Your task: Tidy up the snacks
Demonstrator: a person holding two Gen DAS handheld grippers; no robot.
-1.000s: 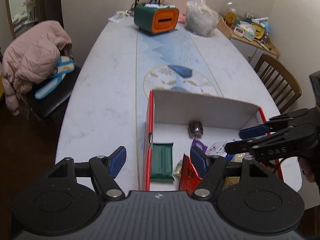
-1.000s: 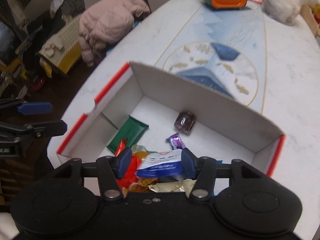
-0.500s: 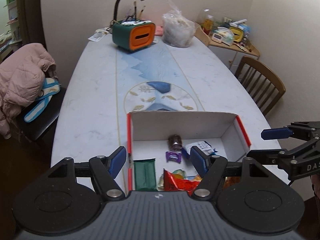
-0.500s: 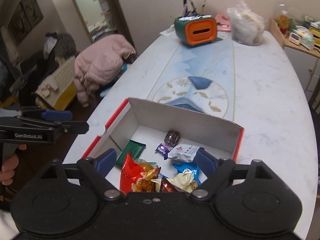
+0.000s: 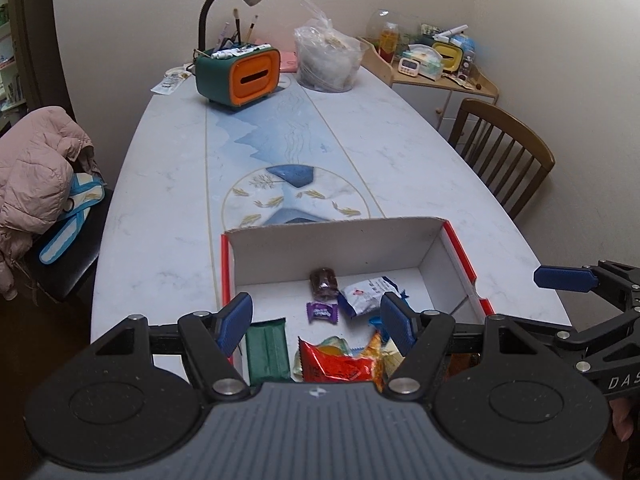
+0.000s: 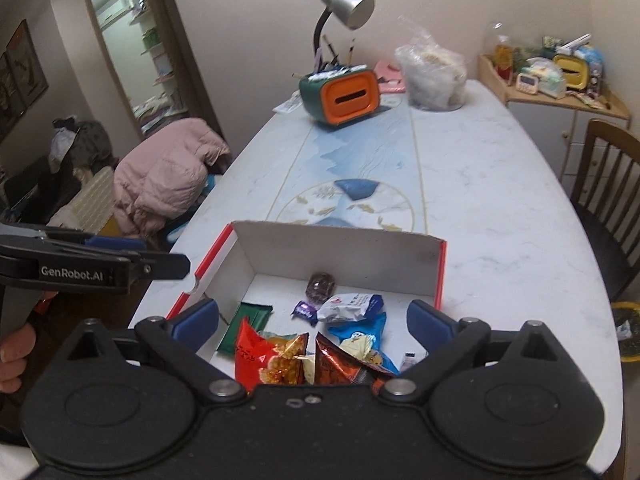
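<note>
A white cardboard box with red edges is sitting on the marble-patterned table, holding loose snacks. The crinkly red chip bag and white-and-blue packet are looking light, soft and slippery; pinching a sealed edge seems safest. The left gripper and right gripper are hovering spread wide, holding nothing.

Assorted wrapped snacks loose inside open red-edged box

Near ends of the snack packets hidden behind the right tongs.
</note>
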